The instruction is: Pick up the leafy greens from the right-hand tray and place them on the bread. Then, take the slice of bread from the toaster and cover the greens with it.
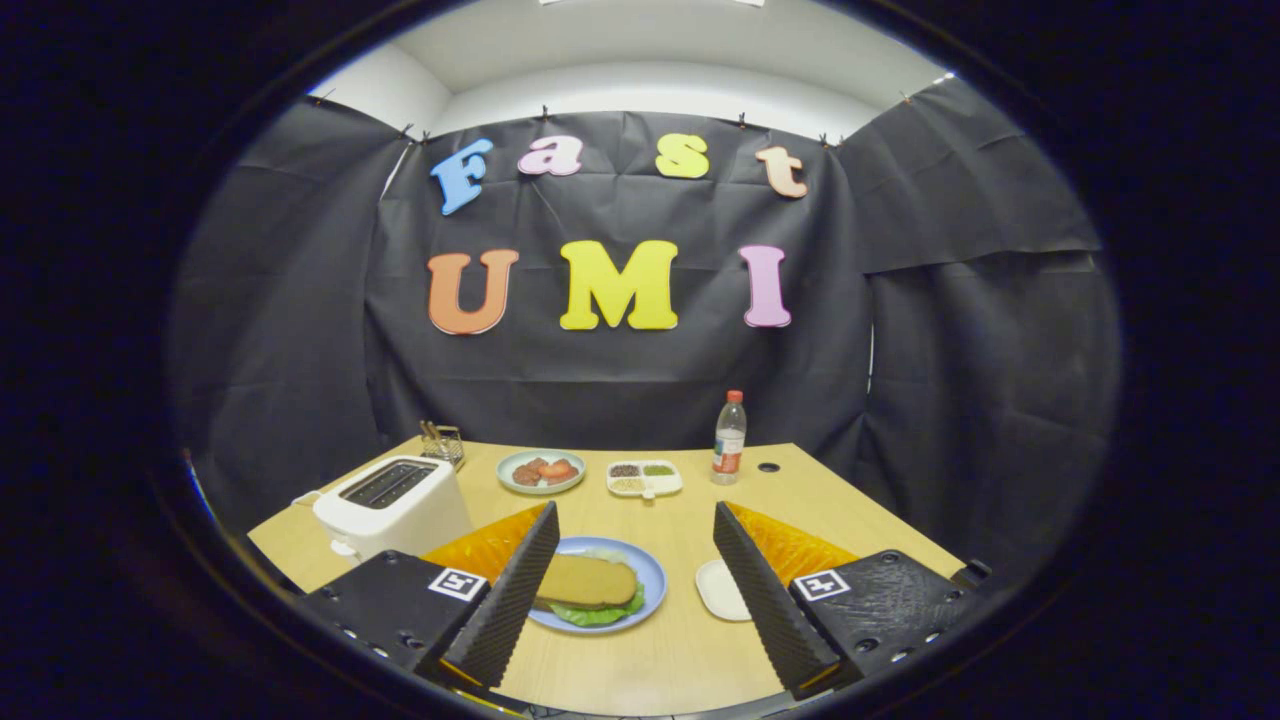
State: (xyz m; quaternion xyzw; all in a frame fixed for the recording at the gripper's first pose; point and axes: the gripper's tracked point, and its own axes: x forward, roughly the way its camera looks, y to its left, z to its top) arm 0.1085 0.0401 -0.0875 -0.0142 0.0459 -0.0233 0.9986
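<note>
A blue plate lies just ahead of my fingers, nearer the left one. On it rests a brown slice of bread with leafy greens sticking out from under its near edge. My gripper stands open above the wooden table, with nothing between its ribbed black fingers. The white toaster stands left of the plate, beyond the left finger; its slots look dark. A small white tray sits right of the plate, partly hidden by the right finger.
At the back of the table are a plate of reddish food, a white divided dish of seasonings, a plastic bottle with a red cap and a small rack behind the toaster. A round hole marks the tabletop.
</note>
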